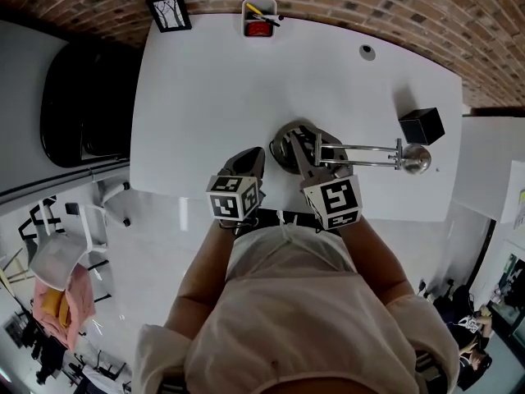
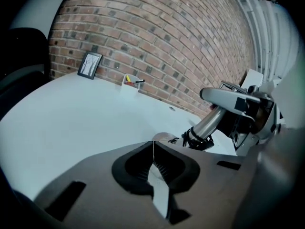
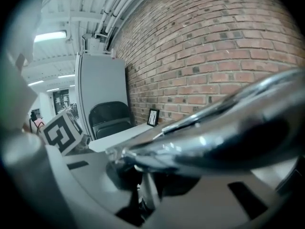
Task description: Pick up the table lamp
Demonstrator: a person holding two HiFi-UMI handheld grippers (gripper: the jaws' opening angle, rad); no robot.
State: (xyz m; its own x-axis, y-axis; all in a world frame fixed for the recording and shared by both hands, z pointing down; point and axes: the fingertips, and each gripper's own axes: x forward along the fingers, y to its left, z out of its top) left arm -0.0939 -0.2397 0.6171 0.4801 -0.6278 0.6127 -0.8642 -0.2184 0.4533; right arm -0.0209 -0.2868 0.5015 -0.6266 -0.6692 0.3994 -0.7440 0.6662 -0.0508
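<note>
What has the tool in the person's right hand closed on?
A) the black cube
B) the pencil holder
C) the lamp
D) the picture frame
C: in the right gripper view the lamp shows its chrome arm lying right across the jaws of the right tool, which have closed in on it.

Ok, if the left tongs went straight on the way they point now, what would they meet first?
Probably the round base of the table lamp, just beyond the shut tips of the left tongs. They tilt downward, so they might touch the white table just short of it; depth is unclear.
</note>
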